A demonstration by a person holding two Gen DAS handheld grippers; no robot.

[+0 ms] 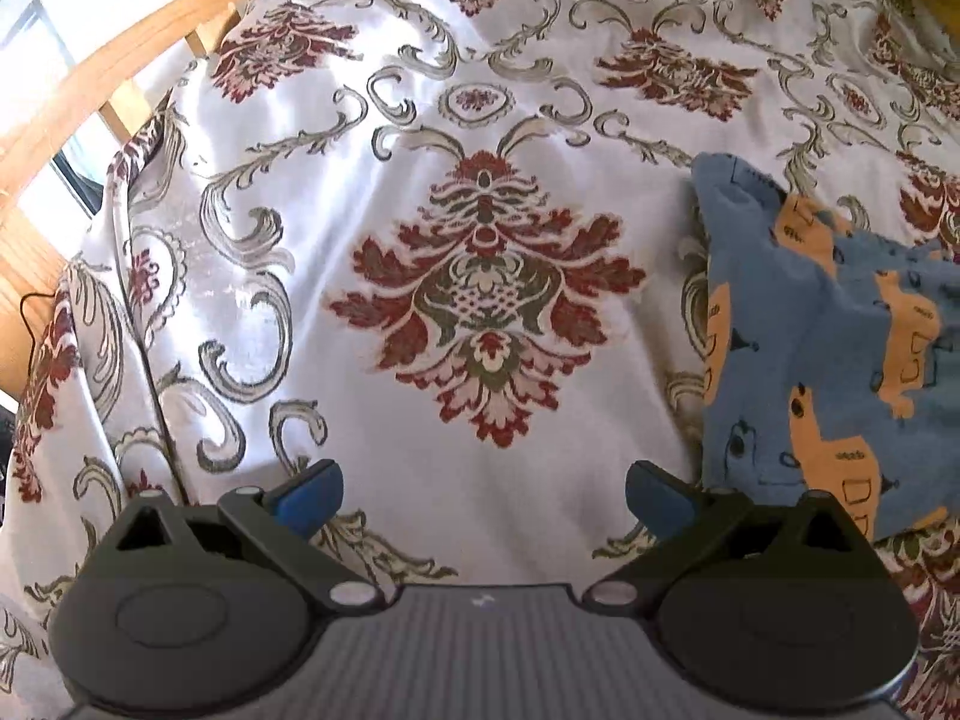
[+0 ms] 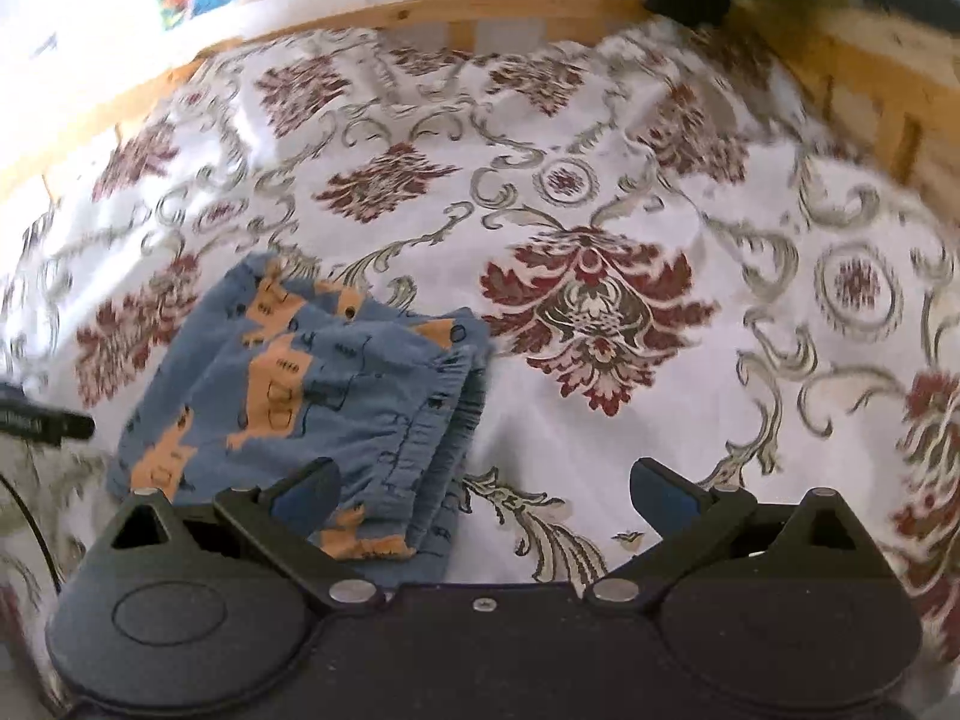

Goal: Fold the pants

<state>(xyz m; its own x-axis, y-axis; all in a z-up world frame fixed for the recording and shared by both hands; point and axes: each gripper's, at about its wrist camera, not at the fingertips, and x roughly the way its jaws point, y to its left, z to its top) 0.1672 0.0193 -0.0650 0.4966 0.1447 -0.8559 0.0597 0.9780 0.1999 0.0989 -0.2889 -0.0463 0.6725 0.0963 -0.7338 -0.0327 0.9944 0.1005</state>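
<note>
While both sets of fingers stand spread wide with nothing between them, the left gripper [image 1: 485,495] hangs over bare bedspread [image 1: 420,468], and the right gripper [image 2: 485,495] hovers just at the near edge of the pants [image 2: 312,384]. Those blue pants, printed with orange vehicles, lie folded into a compact bundle on the damask bedspread, gathered waistband toward the right. No lettering is readable anywhere. A wooden bed frame [image 2: 420,9] rims the far side.
</note>
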